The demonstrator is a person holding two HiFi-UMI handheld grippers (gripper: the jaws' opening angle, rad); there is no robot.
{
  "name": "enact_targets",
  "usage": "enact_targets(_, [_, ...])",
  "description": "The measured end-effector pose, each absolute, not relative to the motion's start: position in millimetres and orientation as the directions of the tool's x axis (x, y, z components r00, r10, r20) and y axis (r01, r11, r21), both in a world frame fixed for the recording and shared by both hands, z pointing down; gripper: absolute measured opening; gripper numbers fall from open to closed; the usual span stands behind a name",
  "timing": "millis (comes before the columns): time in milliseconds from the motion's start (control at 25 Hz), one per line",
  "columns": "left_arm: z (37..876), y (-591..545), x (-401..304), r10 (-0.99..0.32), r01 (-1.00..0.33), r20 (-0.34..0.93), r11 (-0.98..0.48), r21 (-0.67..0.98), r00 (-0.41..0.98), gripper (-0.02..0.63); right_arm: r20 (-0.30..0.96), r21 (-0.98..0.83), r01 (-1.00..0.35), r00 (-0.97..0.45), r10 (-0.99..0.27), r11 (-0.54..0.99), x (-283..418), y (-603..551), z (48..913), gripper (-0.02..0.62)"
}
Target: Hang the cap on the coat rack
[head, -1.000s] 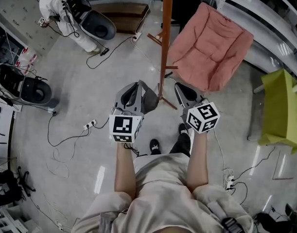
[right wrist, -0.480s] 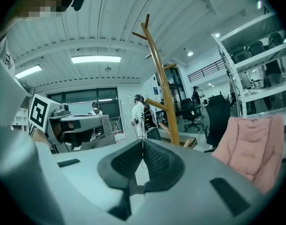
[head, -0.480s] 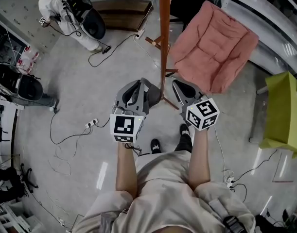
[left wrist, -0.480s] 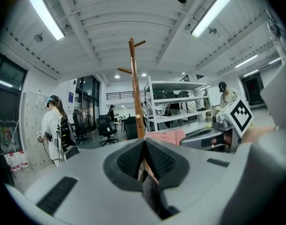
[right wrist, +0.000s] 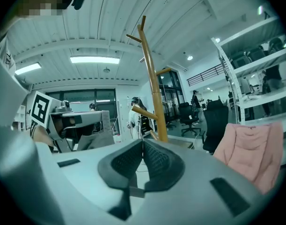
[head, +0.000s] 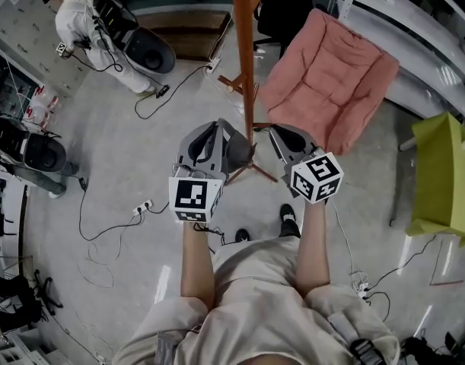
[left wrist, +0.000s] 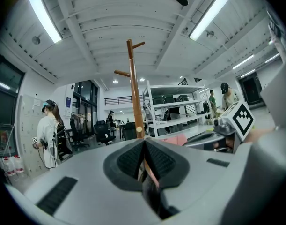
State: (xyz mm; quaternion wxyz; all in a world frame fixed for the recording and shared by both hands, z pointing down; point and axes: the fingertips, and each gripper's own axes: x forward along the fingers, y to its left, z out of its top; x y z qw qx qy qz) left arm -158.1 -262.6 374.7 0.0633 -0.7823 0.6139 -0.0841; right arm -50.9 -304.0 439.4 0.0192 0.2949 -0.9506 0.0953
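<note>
A grey cap (head: 237, 155) hangs from my left gripper (head: 211, 137), which is shut on its edge; a thin strip of the fabric shows pinched between the closed pads (left wrist: 143, 159). The right gripper view catches the cap (right wrist: 92, 134) dangling under that gripper. The wooden coat rack (head: 243, 59) stands straight ahead, its pole between the two grippers and its feet (head: 256, 172) just beyond them. Its upper pegs show in the left gripper view (left wrist: 132, 74) and the right gripper view (right wrist: 150, 69). My right gripper (head: 281, 138) is shut with nothing in it, to the right of the pole.
A pink padded chair (head: 331, 78) sits right of the rack, a yellow-green seat (head: 441, 169) further right. A person in white (head: 87, 25) stands far left by a black chair (head: 147, 50). Cables and a power strip (head: 142, 201) trail over the floor. Metal shelving (head: 415, 14) lines the far right.
The person has stepped forward; both grippers and the cap are now closer to the rack pole, whose feet lie just past the grippers. Both grippers stay shut.
</note>
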Motion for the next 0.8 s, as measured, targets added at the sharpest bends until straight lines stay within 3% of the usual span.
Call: enact_targets(800, [344.1, -319.4, -154.8, -0.963, -0.943, -0.019, -0.257, -0.213, 0.267, 0.012, 0.070, -0.149, -0.611, -0.791, -0.608, 0.778, -33.8, -363.3, 429.5, 0.005])
